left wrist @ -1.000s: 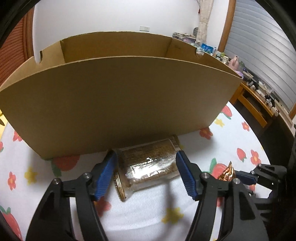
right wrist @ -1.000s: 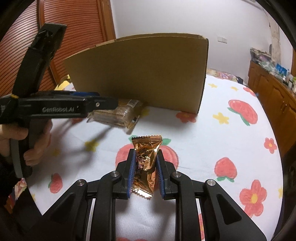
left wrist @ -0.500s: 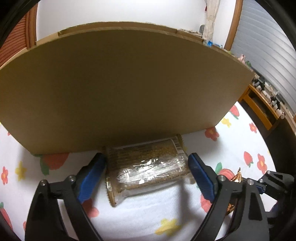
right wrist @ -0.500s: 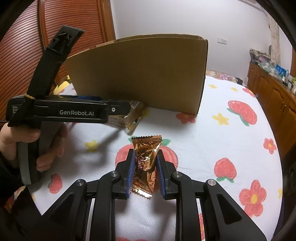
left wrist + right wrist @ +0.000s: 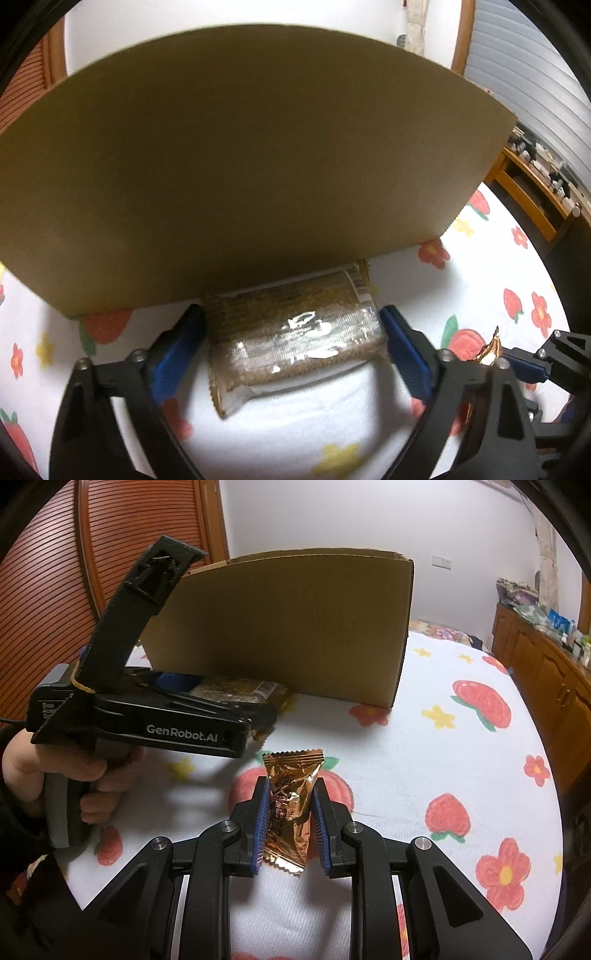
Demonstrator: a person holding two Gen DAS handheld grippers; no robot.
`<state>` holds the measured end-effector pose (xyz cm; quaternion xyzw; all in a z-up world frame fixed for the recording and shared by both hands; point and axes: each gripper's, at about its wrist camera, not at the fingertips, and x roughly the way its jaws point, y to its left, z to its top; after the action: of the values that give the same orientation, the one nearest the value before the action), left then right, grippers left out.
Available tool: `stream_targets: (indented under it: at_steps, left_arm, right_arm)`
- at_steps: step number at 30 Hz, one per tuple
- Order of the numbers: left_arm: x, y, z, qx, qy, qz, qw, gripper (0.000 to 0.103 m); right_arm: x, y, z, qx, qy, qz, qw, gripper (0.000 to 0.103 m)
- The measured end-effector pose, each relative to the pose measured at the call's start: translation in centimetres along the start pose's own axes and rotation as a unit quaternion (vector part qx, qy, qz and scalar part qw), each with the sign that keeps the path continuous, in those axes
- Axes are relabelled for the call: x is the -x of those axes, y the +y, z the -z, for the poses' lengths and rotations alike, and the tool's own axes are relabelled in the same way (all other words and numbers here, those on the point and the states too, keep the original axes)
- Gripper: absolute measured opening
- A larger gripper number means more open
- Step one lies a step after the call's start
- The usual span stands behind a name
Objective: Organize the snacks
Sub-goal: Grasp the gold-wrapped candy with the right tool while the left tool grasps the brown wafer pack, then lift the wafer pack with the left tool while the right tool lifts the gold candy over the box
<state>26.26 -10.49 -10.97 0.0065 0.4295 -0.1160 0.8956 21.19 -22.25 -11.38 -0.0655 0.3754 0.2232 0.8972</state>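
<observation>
The snack pack (image 5: 291, 332) is a long clear wrapper with a brown grainy bar inside, a small barcode label at one end and crimped seams; it lies flat on the white tablecloth (image 5: 280, 435) with printed strawberries and flowers, and its far end is just at the foot of the cardboard box (image 5: 240, 158). The left gripper (image 5: 291, 336) has its blue pads on both sides of this pack; the jaws are wide and are closing at this moment, and a narrow gap is visible between each pad and the wrapper, so they do not press it. The second snack is a copper foil candy pack (image 5: 291, 805) with zigzag ends, standing up between the blue pads of the right gripper (image 5: 290, 823), which is clamped on its middle part. A hand (image 5: 55, 771) holds the left gripper's handle
</observation>
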Motion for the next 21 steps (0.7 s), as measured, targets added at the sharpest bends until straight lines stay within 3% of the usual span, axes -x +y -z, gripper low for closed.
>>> stream_targets:
  at_steps: [7,21]
  left_arm:
    - [1.4,0.9,1.1,-0.001,0.001,0.014,0.9999,0.080]
    - [5.5,1.4,3.0,0.001,-0.037,0.021,0.9991,0.080]
  right_arm:
    - [0.0,0.2,-0.1,0.001,0.001,0.003,1.000,0.021]
    - [0.0,0.3,-0.1,-0.001,0.001,0.005,1.000,0.021]
